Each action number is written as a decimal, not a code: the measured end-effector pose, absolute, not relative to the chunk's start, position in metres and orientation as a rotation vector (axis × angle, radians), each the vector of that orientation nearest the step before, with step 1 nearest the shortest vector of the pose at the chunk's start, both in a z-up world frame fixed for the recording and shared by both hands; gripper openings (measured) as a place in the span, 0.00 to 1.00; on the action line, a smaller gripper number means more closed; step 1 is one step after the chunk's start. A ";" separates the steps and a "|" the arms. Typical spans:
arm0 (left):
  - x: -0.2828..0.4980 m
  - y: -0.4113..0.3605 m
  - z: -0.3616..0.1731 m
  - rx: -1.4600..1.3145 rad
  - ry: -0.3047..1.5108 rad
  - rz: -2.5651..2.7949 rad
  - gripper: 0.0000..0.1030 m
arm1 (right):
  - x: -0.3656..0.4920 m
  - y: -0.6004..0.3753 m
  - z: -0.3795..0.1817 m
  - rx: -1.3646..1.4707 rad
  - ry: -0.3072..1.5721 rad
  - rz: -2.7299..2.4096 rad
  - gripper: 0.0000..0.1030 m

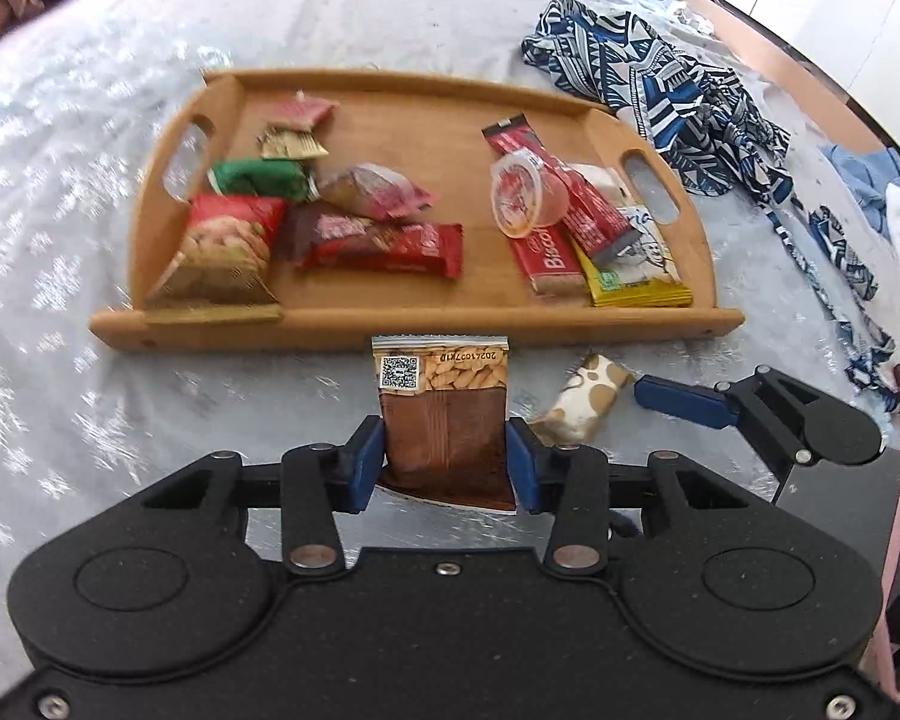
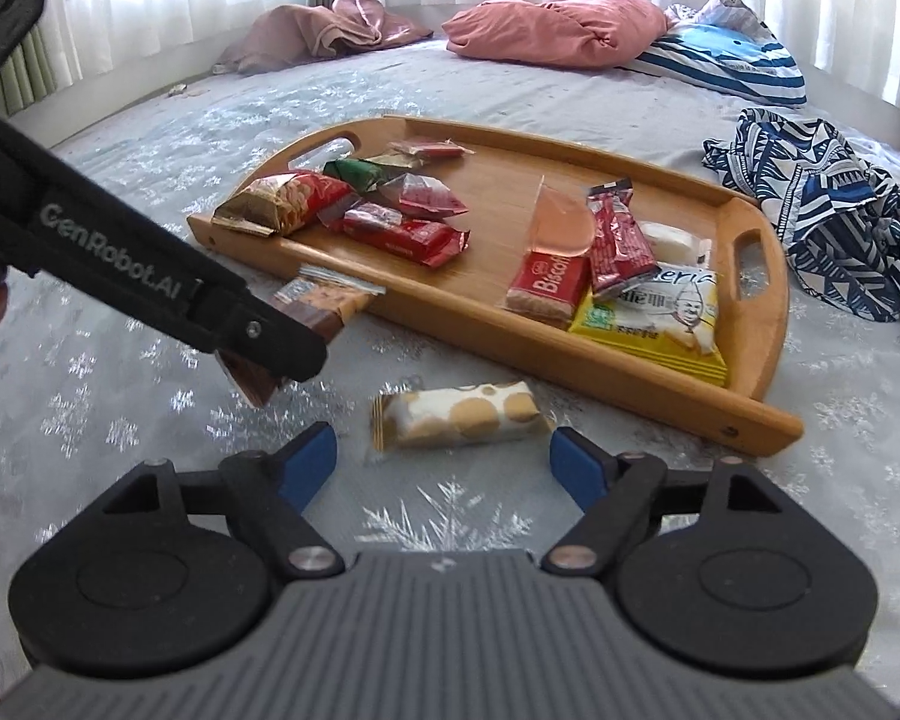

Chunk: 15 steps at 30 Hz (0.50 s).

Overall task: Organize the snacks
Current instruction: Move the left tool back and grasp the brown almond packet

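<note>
My left gripper is shut on a brown peanut packet, just in front of the wooden tray's near rim. The same packet shows in the right wrist view, half hidden behind the left gripper's black arm. A white-and-tan biscuit packet lies on the bedspread between the wide blue fingers of my right gripper, which stands open and does not touch it. That packet also appears right of the left gripper. The tray holds several snack packs.
On the tray lie a red peanut bag, red bars, a Biscoff pack, a yellow pack and a small lidded cup. A blue patterned cloth lies to its right. Pink pillows sit far back.
</note>
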State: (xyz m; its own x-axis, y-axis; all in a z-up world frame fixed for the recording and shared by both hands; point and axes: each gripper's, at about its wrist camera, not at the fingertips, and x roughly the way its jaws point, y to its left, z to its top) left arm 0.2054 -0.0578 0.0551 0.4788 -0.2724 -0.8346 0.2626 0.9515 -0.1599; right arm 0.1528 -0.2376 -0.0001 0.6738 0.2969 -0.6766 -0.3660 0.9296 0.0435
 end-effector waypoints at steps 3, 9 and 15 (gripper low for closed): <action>0.204 -0.057 0.056 0.019 1.002 -0.317 0.40 | 0.158 -0.235 -0.002 -0.089 0.743 0.357 0.85; 0.203 -0.055 0.055 0.020 0.995 -0.319 0.40 | 0.165 -0.235 -0.003 -0.090 0.745 0.328 0.85; 0.203 -0.055 0.053 0.021 0.998 -0.316 0.40 | 0.166 -0.233 -0.004 -0.093 0.748 0.328 0.85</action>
